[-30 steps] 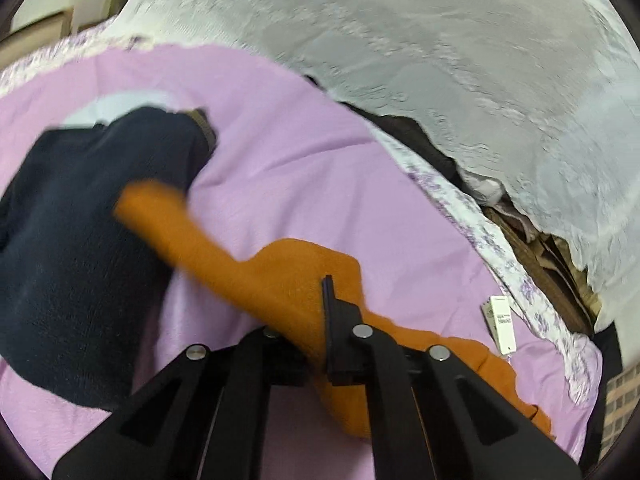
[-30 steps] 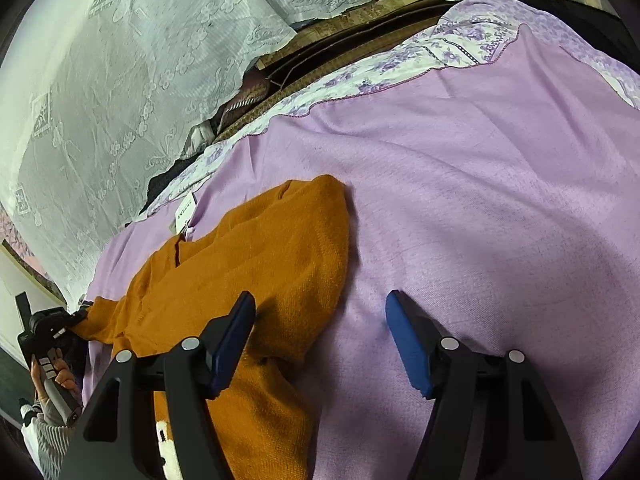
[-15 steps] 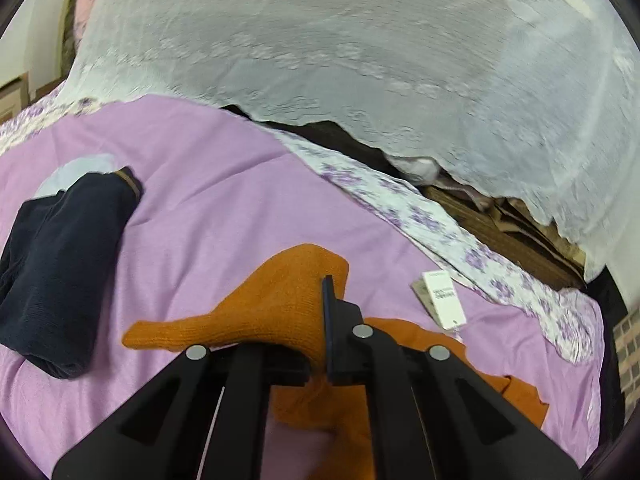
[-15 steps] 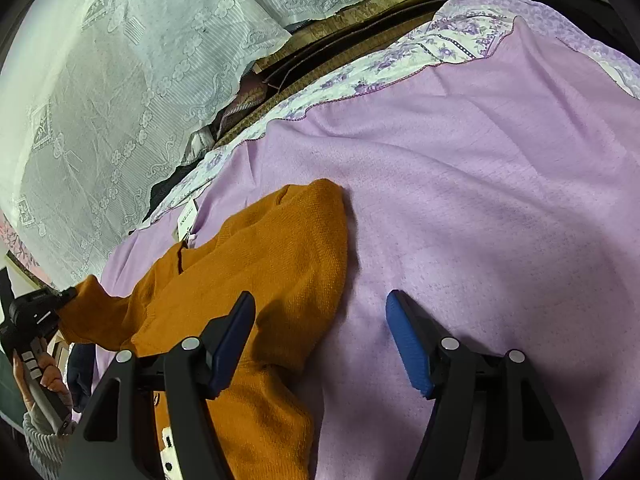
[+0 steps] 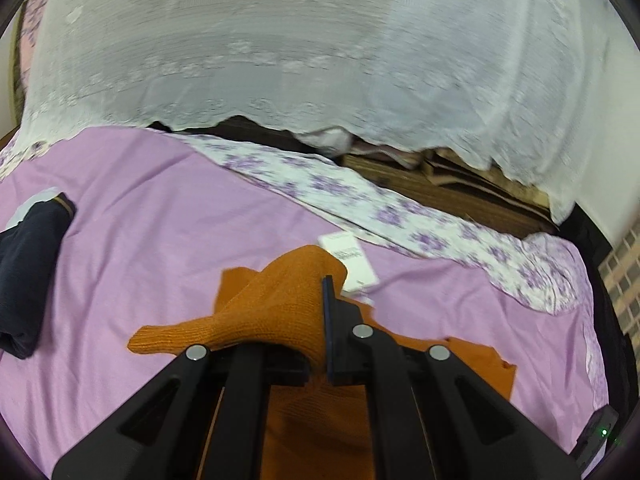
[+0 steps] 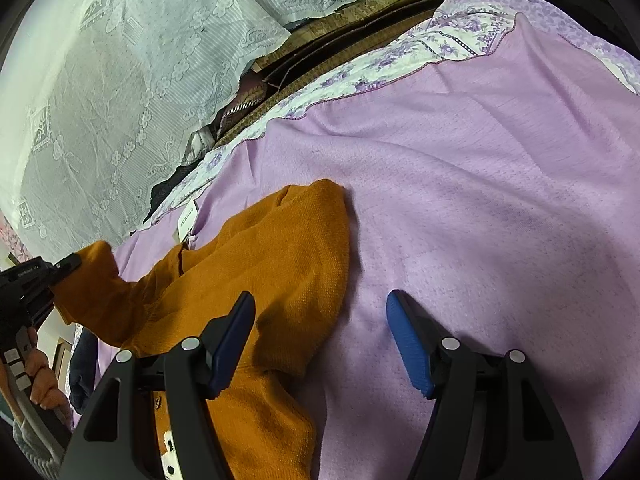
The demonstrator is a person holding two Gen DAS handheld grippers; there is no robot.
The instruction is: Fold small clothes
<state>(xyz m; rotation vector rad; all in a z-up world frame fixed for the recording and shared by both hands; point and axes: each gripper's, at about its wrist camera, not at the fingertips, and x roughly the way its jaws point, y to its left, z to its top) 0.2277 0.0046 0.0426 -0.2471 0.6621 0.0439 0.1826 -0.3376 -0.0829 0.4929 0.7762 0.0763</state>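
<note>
An orange knit sweater (image 6: 276, 256) lies on a lilac bedspread (image 6: 480, 184), a white tag (image 5: 352, 258) at its neck. My left gripper (image 5: 325, 292) is shut on the sweater's sleeve (image 5: 264, 312), lifted over the sweater's body (image 5: 320, 420). In the right wrist view the left gripper (image 6: 60, 268) holds that raised sleeve (image 6: 96, 292) at the far left, a hand (image 6: 40, 376) below it. My right gripper (image 6: 320, 320) hovers open above the sweater's right edge, with its left finger (image 6: 232, 336) over orange knit and its right finger (image 6: 408, 340) over bare bedspread.
A dark navy garment (image 5: 28, 272) lies folded at the left of the bed. White lace curtain (image 5: 280, 48) hangs behind the bed's far edge, which has a floral border (image 5: 360, 200). Brown wooden boards (image 5: 460, 192) and clutter lie under the curtain.
My left gripper carried the orange sleeve up and rightward, away from the navy garment, over the sweater's body. The right gripper stayed still and open.
</note>
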